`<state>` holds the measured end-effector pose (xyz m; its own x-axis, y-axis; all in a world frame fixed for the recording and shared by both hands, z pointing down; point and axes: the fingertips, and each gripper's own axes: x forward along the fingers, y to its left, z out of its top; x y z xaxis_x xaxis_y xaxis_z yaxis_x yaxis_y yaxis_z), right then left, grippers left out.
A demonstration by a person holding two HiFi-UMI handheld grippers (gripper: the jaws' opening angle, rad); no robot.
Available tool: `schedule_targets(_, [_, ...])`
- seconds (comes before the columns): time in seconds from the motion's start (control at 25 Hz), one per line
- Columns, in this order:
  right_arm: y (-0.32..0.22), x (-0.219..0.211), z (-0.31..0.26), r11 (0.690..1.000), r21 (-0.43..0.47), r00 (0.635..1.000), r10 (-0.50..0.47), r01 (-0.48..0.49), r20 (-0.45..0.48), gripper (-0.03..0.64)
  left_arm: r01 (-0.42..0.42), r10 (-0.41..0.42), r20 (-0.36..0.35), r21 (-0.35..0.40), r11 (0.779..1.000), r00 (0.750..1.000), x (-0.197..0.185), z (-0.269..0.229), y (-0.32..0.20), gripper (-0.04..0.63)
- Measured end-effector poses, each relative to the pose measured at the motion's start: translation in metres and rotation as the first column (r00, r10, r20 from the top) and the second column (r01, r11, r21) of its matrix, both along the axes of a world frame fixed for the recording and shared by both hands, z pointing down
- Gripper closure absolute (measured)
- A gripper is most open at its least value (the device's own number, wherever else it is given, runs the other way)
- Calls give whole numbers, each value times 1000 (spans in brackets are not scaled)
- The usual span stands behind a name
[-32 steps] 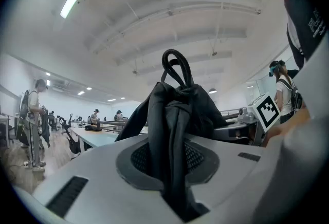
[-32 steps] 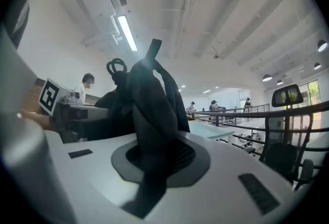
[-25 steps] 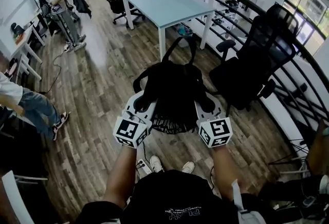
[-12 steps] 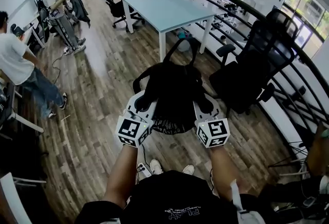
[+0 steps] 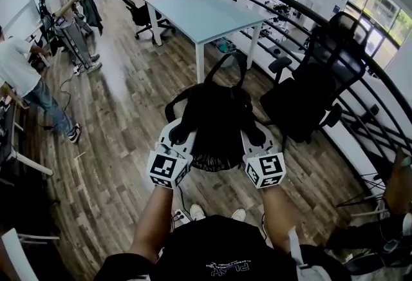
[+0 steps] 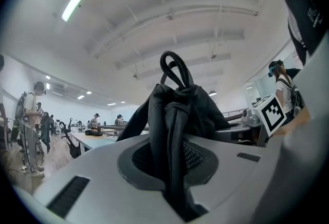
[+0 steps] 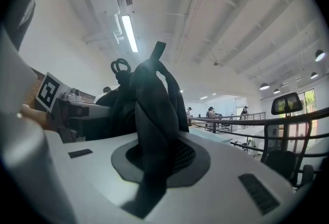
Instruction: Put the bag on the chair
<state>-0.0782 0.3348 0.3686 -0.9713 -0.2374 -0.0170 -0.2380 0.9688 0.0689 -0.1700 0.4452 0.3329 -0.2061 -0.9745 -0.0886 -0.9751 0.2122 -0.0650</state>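
1. The bag (image 5: 215,122) is hanging in the air in front of the person, over the wooden floor (image 5: 122,125). It is not yet above the chair (image 5: 315,89), which is standing near, off to its right.
2. The left claw (image 5: 182,126) is clamping a bunched black strap (image 6: 172,159), and its jaws have just been closing a little tighter. The right claw (image 5: 251,133) is pinching another fold of strap.
3. Both grips are biting only thin folds, so the bag's weight is likely pulling on them. If one fold slips, the bag is probably swinging off the other claw and dropping short of the seat.
4. The top loop is standing free and risking a snag on the near armrest (image 5: 280,64). A bump there may be turning or pushing the chair away.
5. The table (image 5: 206,12) is closing the way ahead, and the railing (image 5: 380,131) is running close behind the chair, so overshoot room is looking slim.
6. The floor to the left is lying open, with people (image 5: 22,80) standing well apart.
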Motion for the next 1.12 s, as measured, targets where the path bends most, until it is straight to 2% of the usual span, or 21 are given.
schedule_targets(0.12, [3,-6,-1,1000,-6,1000,14,-14,11,569,-26,26,-4,8,1000,1000,-8,-1,-1,552])
schedule_targets(0.36, [5,-11,-23,999,-4,994,36,-36,100,571,-72,71,17,54,996,997,-17,-13,-6,563])
schedule_targets(0.6, [-1,-8,-35,998,24,995,58,-60,84,571,-113,112,31,57,992,993,-15,-25,-14,563])
schedule_targets(0.72, [-3,-7,-33,997,22,995,70,-72,74,571,-125,123,32,42,991,992,-16,-26,-20,563])
schedule_targets(0.84, [-6,-7,-31,996,23,994,82,-84,68,571,-149,146,49,57,987,988,-19,-26,-26,563])
schedule_targets(1.12, [-24,-8,-27,994,-1,992,112,-112,49,571,-187,186,38,39,982,982,-24,-20,-49,563])
